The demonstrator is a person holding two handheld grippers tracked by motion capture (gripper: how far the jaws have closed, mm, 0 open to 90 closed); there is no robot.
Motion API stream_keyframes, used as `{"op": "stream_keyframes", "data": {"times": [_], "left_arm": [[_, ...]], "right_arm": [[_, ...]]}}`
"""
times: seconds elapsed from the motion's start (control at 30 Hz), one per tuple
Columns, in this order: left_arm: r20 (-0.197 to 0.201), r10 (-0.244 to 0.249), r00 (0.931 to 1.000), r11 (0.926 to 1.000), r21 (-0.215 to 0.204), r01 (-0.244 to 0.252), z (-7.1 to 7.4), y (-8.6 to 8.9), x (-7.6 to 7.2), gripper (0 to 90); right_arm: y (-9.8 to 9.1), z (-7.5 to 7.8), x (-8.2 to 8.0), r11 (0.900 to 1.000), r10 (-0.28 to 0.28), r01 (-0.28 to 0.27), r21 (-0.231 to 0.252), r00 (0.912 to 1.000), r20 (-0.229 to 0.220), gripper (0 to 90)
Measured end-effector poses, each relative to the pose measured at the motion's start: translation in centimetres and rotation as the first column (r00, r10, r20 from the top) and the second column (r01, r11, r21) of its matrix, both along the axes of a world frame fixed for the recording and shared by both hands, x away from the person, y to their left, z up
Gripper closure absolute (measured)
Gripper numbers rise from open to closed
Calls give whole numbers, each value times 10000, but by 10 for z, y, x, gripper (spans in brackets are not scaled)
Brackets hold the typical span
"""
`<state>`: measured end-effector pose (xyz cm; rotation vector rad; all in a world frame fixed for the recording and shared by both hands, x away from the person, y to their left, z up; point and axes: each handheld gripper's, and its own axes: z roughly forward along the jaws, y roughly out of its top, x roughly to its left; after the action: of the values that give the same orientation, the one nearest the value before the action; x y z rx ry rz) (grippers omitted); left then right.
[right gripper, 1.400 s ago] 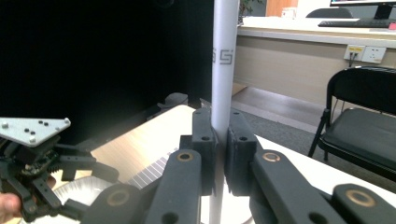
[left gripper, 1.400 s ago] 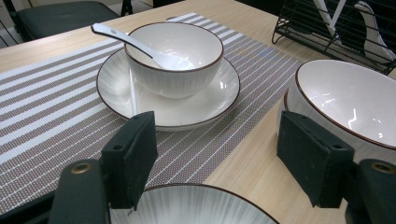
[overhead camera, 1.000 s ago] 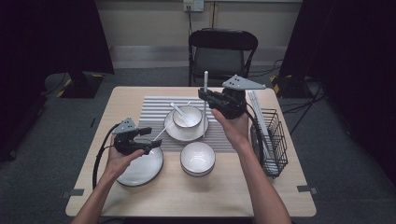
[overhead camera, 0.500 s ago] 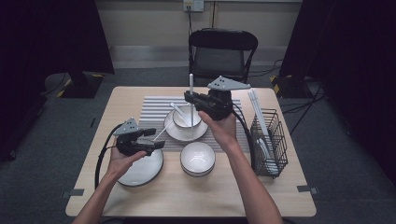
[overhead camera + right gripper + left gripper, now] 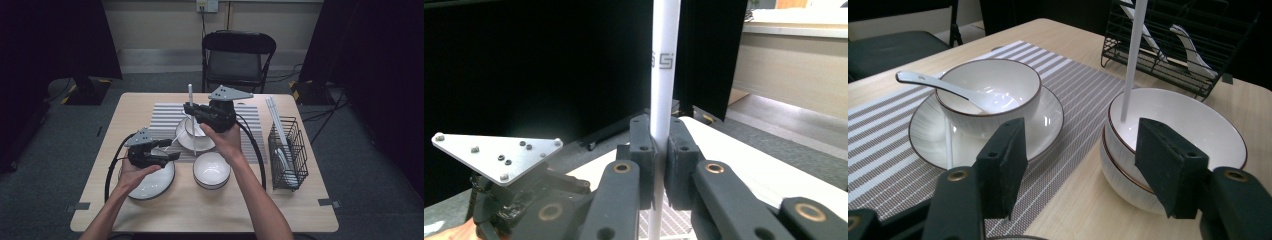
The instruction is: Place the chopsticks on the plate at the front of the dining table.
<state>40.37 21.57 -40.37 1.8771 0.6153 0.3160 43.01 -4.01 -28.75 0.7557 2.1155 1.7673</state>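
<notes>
At the middle of the table, above the striped mat, the right gripper has its jaws clamped on a white chopstick, held upright over the bowl with the spoon, which sits on a plate. To the near left, the left gripper hovers over a second plate; its jaws have just been closing but stand apart with nothing between them. Judging by the scene, the job looks about midway: one chopstick is out of the wire rack at the right, not yet laid down, and more cutlery waits there. The right gripper view shows the pads pinching the chopstick and printed lettering on it. The left gripper view shows the stick's lower tip hanging beside the stacked bowls, and the spoon resting in its bowl
</notes>
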Motion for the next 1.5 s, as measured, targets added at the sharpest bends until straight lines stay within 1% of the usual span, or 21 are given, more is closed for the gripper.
{"op": "stream_keyframes", "data": {"times": [0.07, 0.1, 0.13, 0.17, 0.2, 0.27, 0.33, 0.37, 0.43, 0.67, 0.7, 0.77, 0.83, 0.93, 0.97, 1.03, 1.1, 1.2, 1.23, 1.33, 1.5], "left_arm": [[-80, -125, 9999, 9998, -161, 123, 2, -2, 0, 397], [93, -150, 9998, 9999, -84, 151, 3, -2, 0, 406], [81, -183, 9998, 9998, -76, 184, 4, -3, -1, 414], [78, -241, 9997, 9996, -166, 242, 5, -3, -2, 425], [244, -110, 9996, 9998, -178, 114, 6, -3, -3, 433], [248, -93, 9996, 9996, -261, 100, 7, -3, -4, 472], [300, -130, 9995, 9994, -302, 139, 7, -3, -4, 489], [307, -158, 9994, 9991, -383, 169, 8, -3, -5, 511], [331, -215, 9992, 9983, -535, 233, 9, -3, -6, 524], [384, -352, 9986, 9977, -558, 373, 11, -4, -8, 533], [418, -373, 9984, 9981, -476, 393, 12, -4, -8, 533], [346, -408, 9986, 9979, -494, 424, 11, -5, -8, 542], [517, -337, 9981, 9984, -446, 360, 11, -6, -9, 552], [447, -354, 9984, 9984, -436, 373, 9, -7, -9, 582], [453, -379, 9983, 9986, -351, 395, 9, -6, -8, 615], [474, -255, 9986, 9990, -341, 271, 8, -6, -7, 665], [201, -200, 9996, 9977, -643, 212, 7, -5, -6, 704], [273, -235, 9993, 9976, -637, 252, 7, -3, -5, 756], [266, -239, 9994, 9976, -638, 255, 7, -4, -5, 792], [152, -254, 9996, 9971, -710, 265, 6, -5, -5, 852], [116, -276, 9996, 9970, -715, 284, 6, -3, -5, 856]], "right_arm": [[4, -3, 0, 10000, 96, -96, -24, 9999, -49, 849], [7, -4, -1, 9998, 162, -163, -76, 9998, -88, 849], [9, -5, -1, 9997, 196, -197, -108, 9998, -82, 849], [11, -6, -1, 9995, 248, -249, -171, 9996, -109, 849], [13, -6, -1, 9993, 299, -301, -199, 9995, -109, 849], [15, -7, -1, 9989, 354, -357, -309, 9993, -108, 849], [15, -7, -1, 9987, 415, -419, -275, 9991, -129, 849], [16, -7, -2, 9986, 440, -444, -277, 9990, -123, 849], [17, -8, -2, 9985, 476, -480, -263, 9988, -142, 849], [27, -10, -4, 9969, 717, -721, -305, 9973, -130, 849], [29, -11, -4, 9966, 751, -756, -322, 9970, -161, 849], [32, -13, -4, 9962, 809, -815, -317, 9965, -212, 849], [36, -14, -5, 9954, 911, -916, -279, 9957, -166, 849], [41, -14, -6, 9939, 1079, -1082, -220, 9941, -125, 849], [42, -15, -6, 9935, 1115, -1118, -227, 9937, -142, 849], [44, -15, -6, 9930, 1165, -1167, -152, 9930, -172, 849], [46, -16, -6, 9922, 1246, -1247, -57, 9920, -196, 849], [47, -17, -7, 9907, 1359, -1360, -11, 9906, -176, 849], [47, -17, -7, 9910, 1342, -1342, 17, 9908, -185, 849], [47, -18, -6, 9912, 1323, -1323, 36, 9910, -215, 849], [44, -18, -5, 9915, 1299, -1297, 69, 9913, -203, 847]]}}
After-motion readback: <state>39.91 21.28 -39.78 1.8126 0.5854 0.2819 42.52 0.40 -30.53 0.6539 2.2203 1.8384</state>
